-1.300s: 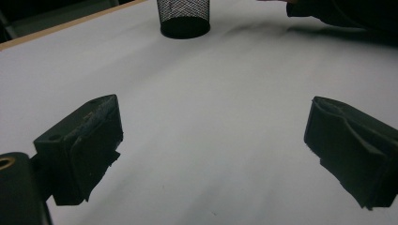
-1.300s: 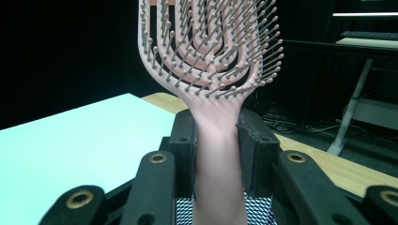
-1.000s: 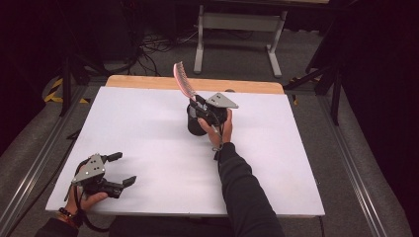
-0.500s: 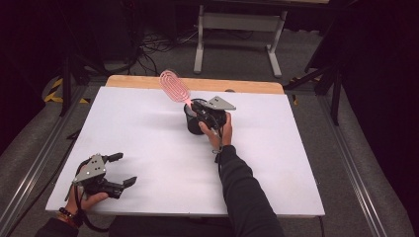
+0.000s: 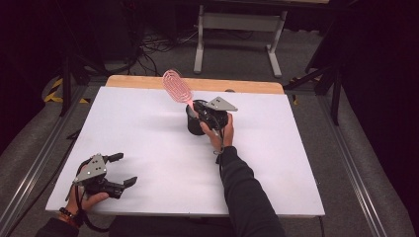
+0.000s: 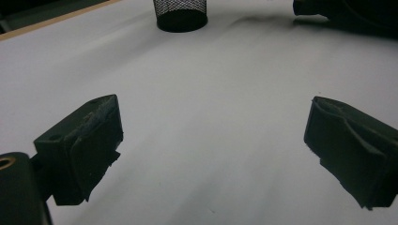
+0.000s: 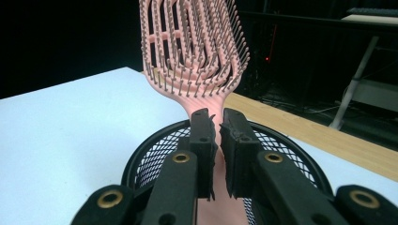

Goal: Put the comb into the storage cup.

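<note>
The right gripper point(image 7: 217, 117) is clamped on the neck of a pink hairbrush point(image 7: 195, 51), its two black jaws pinching the handle just below the bristled head, directly above the mouth of a black mesh cup point(image 7: 155, 159). In the high view the brush point(image 5: 178, 88) tilts up and toward the far left corner of the white table point(image 5: 148, 128), while the cup point(image 5: 196, 123) stands near the middle of the far edge, just short of the wooden strip. The right hand point(image 5: 220, 136) reaches forward from a dark-sleeved forearm stretched across the table's centre. Well apart, at the near left corner, the left gripper point(image 5: 121, 169) rests low over the table in the left hand point(image 5: 84, 197), jaws spread wide on nothing, pointing toward the right.
</note>
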Available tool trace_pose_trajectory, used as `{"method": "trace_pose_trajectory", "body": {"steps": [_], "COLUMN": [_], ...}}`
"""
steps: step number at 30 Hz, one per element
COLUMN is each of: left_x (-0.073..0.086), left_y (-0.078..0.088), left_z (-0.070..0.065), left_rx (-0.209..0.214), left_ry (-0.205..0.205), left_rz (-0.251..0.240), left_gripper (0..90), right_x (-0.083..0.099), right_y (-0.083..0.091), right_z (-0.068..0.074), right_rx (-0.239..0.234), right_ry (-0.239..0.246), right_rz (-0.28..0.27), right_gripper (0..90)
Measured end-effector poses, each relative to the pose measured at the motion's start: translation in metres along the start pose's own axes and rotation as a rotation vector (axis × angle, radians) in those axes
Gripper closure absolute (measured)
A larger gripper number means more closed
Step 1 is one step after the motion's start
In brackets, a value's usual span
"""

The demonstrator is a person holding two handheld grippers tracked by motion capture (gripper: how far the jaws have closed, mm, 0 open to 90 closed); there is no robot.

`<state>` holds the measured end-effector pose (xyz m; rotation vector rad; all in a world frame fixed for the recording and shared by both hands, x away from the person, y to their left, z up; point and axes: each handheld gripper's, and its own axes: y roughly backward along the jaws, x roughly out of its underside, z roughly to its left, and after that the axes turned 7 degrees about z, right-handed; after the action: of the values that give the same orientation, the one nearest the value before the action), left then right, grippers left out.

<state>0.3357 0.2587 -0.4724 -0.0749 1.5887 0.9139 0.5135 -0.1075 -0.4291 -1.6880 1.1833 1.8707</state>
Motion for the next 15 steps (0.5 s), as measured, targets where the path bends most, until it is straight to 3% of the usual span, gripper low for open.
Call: {"method": "trace_pose_trajectory", "body": {"steps": [10, 15], "left_x": [-0.001, -0.001], "left_y": [0.001, 0.002], "left_z": [0.000, 0.000], "left_rx": [-0.004, -0.012], "left_ry": [-0.003, -0.001], "left_rz": [-0.009, -0.015], "left_gripper": [5.7, 5.7], "right_x": [-0.005, -0.008], "right_y": [0.008, 0.014], "right_z": [0.000, 0.000], "right_rx": [0.004, 0.022], "right_ry": [-0.015, 0.000], "right_rz": [-0.045, -0.052], "right_gripper": [79.8, 79.3]}}
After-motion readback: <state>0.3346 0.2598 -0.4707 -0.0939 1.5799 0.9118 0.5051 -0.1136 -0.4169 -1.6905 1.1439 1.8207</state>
